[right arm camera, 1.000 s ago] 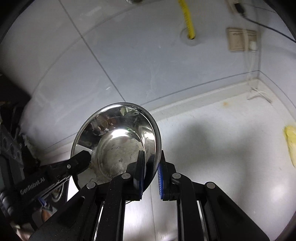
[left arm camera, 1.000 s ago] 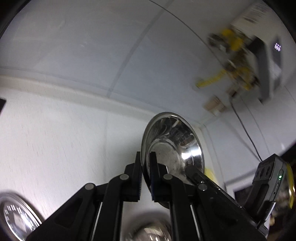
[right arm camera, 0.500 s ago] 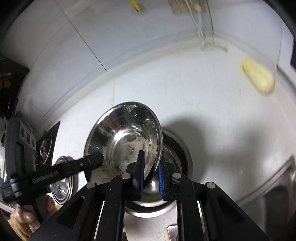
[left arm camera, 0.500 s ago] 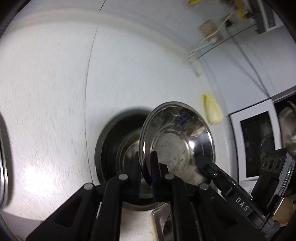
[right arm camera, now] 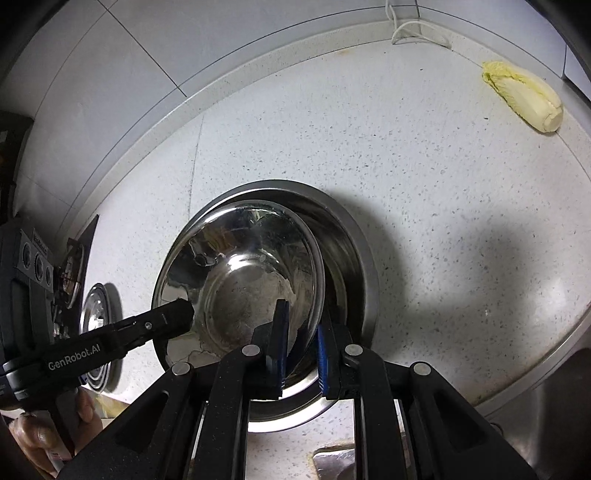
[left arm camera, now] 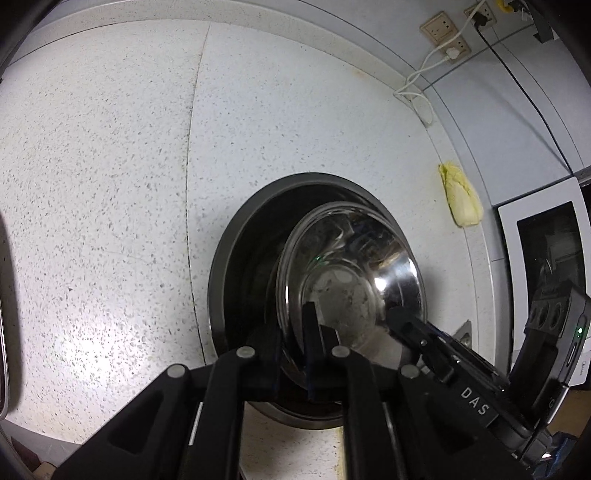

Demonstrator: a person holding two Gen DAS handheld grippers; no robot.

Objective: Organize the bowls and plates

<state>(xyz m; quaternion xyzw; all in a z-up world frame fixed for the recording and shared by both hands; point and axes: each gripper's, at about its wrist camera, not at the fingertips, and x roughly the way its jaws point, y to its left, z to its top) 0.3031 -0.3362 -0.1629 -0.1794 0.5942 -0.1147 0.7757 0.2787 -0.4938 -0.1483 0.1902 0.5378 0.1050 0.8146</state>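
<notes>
Speckled white stone countertop (left arm camera: 110, 184) across both views, with a pale raised edge against a grey tiled wall (right arm camera: 110, 55) along the top; wall sockets (left arm camera: 445, 31) and a white cable (left arm camera: 421, 88) at upper right of the left view; a pale yellow cabbage (right arm camera: 524, 96) lying on the counter at upper right of the right view, also at right of centre in the left view (left arm camera: 461, 199); a white appliance with a dark window (left arm camera: 546, 251) at the right edge of the left view.

Near frame centre, a large steel bowl (right arm camera: 354, 243) resting on the counter; inside its rim, a smaller shiny steel bowl (right arm camera: 240, 280), tilted, its inner face toward both cameras.

Left gripper (left arm camera: 293, 343) nearly closed, fingers pinching the smaller bowl's near rim, one pad inside and one outside; right gripper (right arm camera: 301, 343) likewise straddling the opposite rim, blue pads close on either side of the thin edge, pinching it.

At lower left of the right view, a round ribbed steel plate (right arm camera: 98, 325) flat on the counter, partly behind the other tool.
</notes>
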